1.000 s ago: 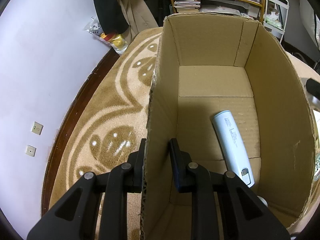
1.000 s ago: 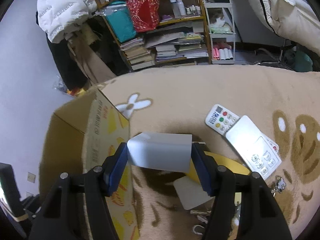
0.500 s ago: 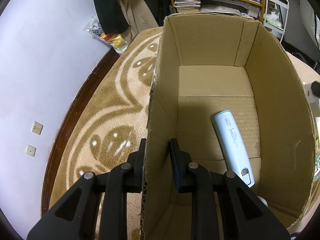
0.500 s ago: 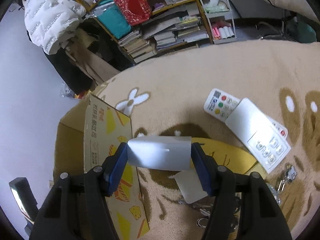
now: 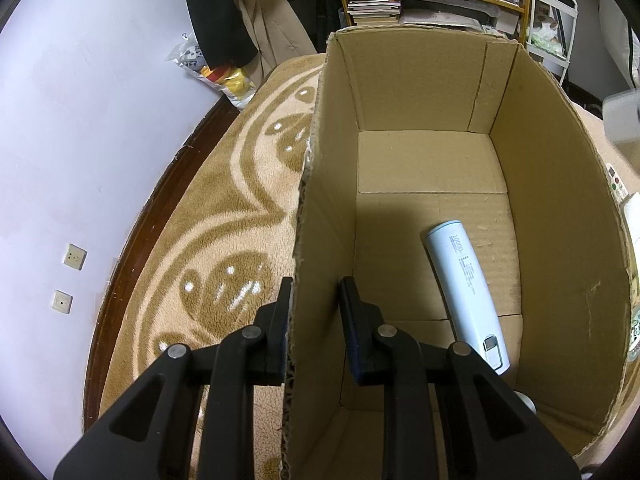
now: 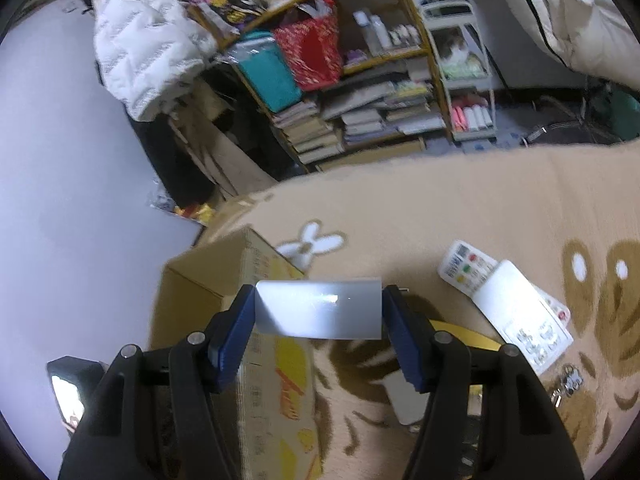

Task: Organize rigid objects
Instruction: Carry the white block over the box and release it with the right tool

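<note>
Left hand-held gripper [image 5: 316,300] clamps the cardboard box [image 5: 560,208] wall. Right hand-held gripper [image 6: 318,314] holds a white case [image 6: 318,314]. A power bank [image 5: 466,292] lies inside the box.

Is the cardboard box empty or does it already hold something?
Not empty: a pale blue power bank lies flat on the cardboard box floor.

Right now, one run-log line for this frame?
left gripper: straddling cardboard box wall | right gripper: holding white block | in box: power bank
</note>
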Action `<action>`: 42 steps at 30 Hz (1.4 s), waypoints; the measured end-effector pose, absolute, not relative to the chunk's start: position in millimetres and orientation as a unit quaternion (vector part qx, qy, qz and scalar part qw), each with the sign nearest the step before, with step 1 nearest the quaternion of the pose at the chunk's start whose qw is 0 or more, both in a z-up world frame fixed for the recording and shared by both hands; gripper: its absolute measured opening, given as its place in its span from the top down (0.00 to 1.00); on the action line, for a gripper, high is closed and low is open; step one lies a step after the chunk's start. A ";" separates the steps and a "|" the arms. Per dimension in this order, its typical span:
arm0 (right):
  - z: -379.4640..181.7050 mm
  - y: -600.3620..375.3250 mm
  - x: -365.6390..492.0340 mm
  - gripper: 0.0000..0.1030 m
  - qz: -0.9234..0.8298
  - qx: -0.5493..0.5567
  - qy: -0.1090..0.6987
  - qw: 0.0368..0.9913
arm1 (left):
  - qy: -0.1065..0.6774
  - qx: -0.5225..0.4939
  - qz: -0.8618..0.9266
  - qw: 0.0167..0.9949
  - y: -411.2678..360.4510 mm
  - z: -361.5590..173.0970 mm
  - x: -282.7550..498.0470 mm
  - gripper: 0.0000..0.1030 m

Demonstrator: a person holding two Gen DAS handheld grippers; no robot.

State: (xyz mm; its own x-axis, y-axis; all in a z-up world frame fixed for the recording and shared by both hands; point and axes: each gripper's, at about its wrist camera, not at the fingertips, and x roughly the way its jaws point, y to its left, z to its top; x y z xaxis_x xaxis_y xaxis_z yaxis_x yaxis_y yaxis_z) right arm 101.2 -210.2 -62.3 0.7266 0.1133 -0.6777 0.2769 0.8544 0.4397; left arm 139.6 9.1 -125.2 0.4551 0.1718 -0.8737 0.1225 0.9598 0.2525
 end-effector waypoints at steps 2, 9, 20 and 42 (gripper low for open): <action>-52.7 -200.6 100.7 0.34 -0.037 0.254 0.351 0.901 | 0.522 0.142 0.015 0.841 9.3 -125.1 139.3 0.79; -31.4 -167.1 102.7 0.34 0.002 0.220 0.328 0.919 | 0.522 0.142 0.015 0.841 9.2 -125.4 139.1 0.79; -33.1 -140.2 107.8 0.35 0.040 0.205 0.338 0.918 | 0.522 0.140 0.015 0.841 8.6 -126.0 138.4 0.79; -57.5 -125.7 108.9 0.34 0.069 0.188 0.381 0.903 | 0.521 0.152 0.017 0.840 4.8 -127.3 136.1 0.79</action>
State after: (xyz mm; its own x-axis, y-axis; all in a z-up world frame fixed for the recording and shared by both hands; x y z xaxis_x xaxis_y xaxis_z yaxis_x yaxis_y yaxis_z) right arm 108.9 -125.7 -57.5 0.7000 0.2677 -0.6620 0.0190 0.9198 0.3920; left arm 136.1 4.8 -127.3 0.4568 0.1870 -0.8697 0.1293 0.9533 0.2729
